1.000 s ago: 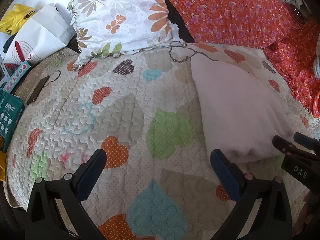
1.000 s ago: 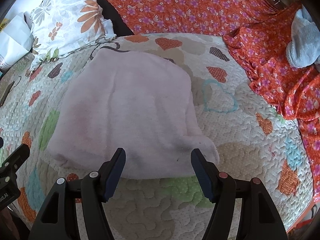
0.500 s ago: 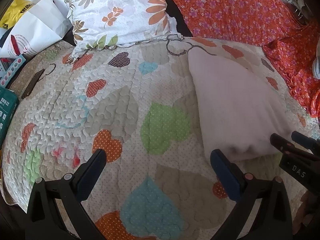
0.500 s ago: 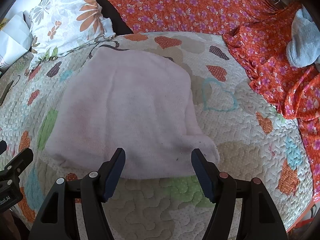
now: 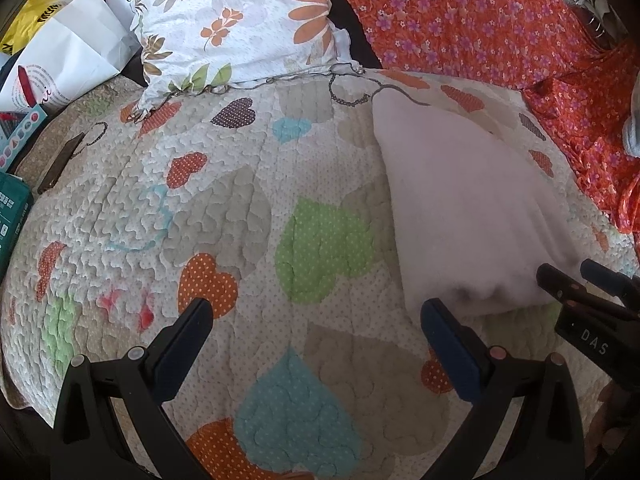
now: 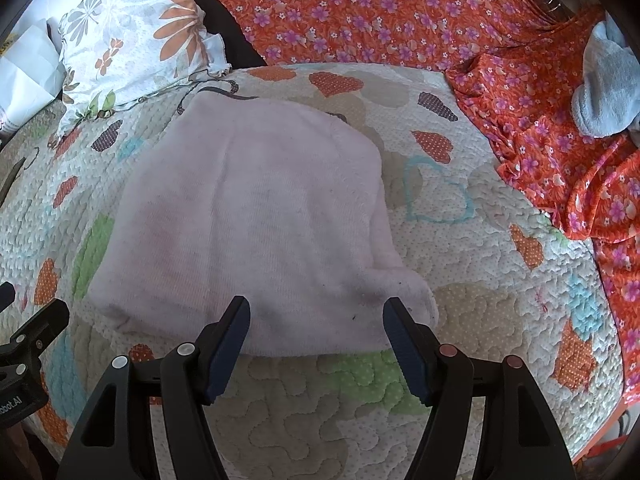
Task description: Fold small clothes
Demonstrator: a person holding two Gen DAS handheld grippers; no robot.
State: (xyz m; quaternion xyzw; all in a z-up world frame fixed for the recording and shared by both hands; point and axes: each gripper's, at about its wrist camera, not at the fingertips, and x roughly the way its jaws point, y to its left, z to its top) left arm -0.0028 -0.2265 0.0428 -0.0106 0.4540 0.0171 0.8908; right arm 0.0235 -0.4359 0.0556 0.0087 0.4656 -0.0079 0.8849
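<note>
risk: right gripper (image 6: 316,322) and left gripper (image 5: 316,324) both gape empty; pink garment (image 6: 256,216) on quilt (image 6: 480,300), seemingly folded, may bunch or unfold if only its top layer is pinched.

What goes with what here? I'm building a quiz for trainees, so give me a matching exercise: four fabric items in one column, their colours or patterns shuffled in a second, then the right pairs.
Items:
1. folded garment
2. pillow
3. quilt
4. bundle at the right edge

Colours:
A. white with orange and grey flowers
B. pale grey-blue
C. pale pink
D. cream with coloured hearts

Pairs: 1-C, 2-A, 3-D, 4-B
</note>
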